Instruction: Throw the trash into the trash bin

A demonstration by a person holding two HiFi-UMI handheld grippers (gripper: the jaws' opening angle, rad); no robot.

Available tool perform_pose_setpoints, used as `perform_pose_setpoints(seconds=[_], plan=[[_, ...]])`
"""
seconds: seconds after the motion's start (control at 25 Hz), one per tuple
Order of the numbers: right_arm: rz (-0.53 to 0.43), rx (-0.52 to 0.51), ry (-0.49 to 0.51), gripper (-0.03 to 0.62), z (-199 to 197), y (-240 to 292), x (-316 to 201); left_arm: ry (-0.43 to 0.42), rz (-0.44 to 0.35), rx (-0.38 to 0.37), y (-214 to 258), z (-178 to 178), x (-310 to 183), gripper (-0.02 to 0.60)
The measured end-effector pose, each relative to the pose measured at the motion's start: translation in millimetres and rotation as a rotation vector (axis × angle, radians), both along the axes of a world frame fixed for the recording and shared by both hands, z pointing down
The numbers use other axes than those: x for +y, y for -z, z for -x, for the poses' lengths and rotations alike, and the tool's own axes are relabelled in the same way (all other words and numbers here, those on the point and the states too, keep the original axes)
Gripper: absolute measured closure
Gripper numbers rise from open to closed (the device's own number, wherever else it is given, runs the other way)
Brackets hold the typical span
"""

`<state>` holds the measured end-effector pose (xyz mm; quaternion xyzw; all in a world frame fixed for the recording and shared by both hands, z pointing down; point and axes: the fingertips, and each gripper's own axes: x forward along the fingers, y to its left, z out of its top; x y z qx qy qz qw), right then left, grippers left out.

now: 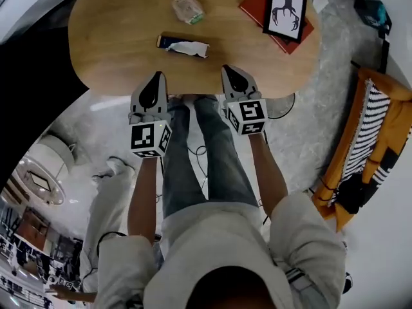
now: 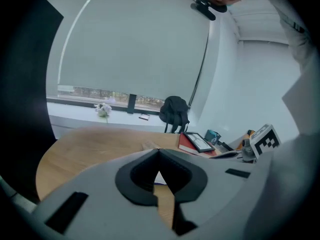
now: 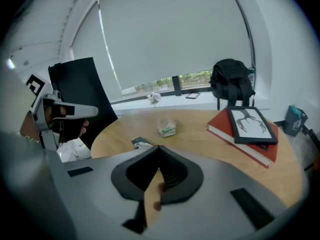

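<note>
While both grippers hang side by side over the near rim of the round wooden counter [image 1: 116, 37], their jaws are clenched with nothing between them. The left gripper [image 1: 156, 77] and the right gripper [image 1: 229, 71] each show their tips meeting in their own views, and bare wood shows through the gap below the tips.

From the head view, the trash, a crumpled white tissue [image 1: 191, 48], lies at 12 o'clock, between the two grippers and just beyond them. It rests on a dark flat pack [image 1: 165, 41], apart from both jaws. A strip of bare wood separates it from the near rim. Farther off at 12 o'clock sits a clear wrapped packet [image 1: 188, 8], well apart from the tissue.

At 1 o'clock a red book [image 1: 255, 4] carries a black-framed picture [image 1: 285, 10]; its corner comes close to the counter's far right edge. The counter's left half is open wood out to its curved edge. At 3 o'clock pale floor runs between the counter and an orange striped chair [image 1: 370, 140].
</note>
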<state>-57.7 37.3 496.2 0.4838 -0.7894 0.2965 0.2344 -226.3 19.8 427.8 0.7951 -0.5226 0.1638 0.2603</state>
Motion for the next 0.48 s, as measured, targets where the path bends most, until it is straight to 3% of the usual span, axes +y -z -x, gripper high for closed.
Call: perform_pose_setpoints(seconds=[0.28, 0.48], plan=[[0.022, 0.022, 0.183, 0.565, 64, -16, -15, 0.122, 0.009, 0.016, -4, 46, 13, 0.563], [0.023, 0.175, 0.422, 0.565, 105, -37, -16, 0.163, 0.008, 0.03, -5, 68, 16, 0.563]])
